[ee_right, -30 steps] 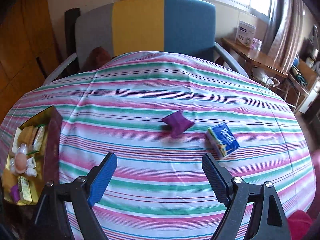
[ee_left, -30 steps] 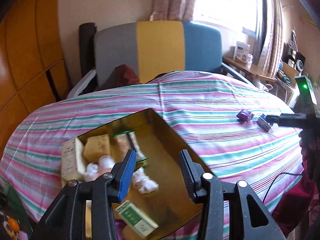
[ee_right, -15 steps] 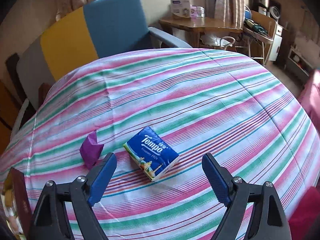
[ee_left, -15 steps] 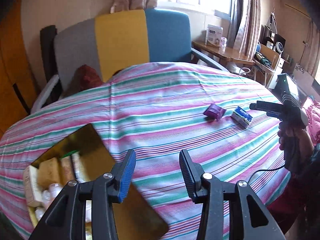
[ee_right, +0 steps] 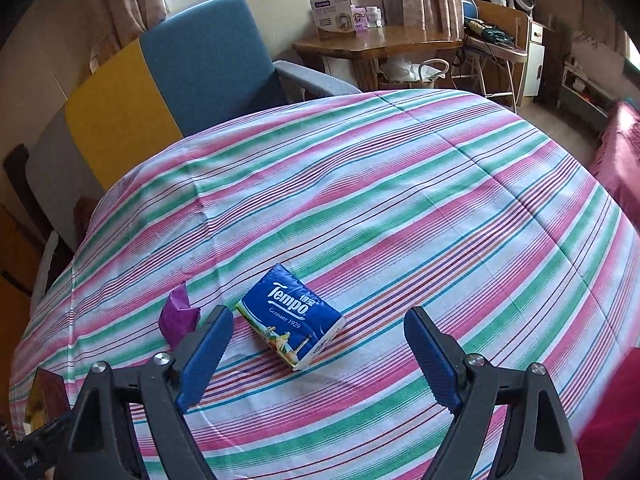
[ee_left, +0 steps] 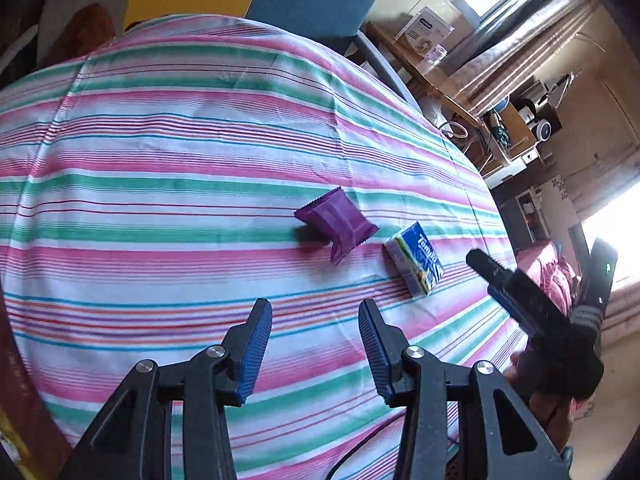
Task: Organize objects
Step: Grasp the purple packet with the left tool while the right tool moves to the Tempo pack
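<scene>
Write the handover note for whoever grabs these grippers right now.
Left gripper: open, empty, above the striped tablecloth, short of the purple snack packet.
Right gripper: open, empty, low over the cloth, with the blue Tempo tissue pack ahead between its fingers.
Packet and tissue pack lie side by side, neither gripped.
Left to do: grasp both and put them away.

On the blue tissue pack (ee_right: 291,316) lying on your desk (ee_right: 400,208) you can read "Tempo" in white script, with "Germany 1929" in small letters beneath it. Beside the brand name are small Chinese characters, too fine to read. The white box (ee_right: 332,12) on the wooden side table (ee_right: 400,40) carries print, but it is too small to read.
</scene>
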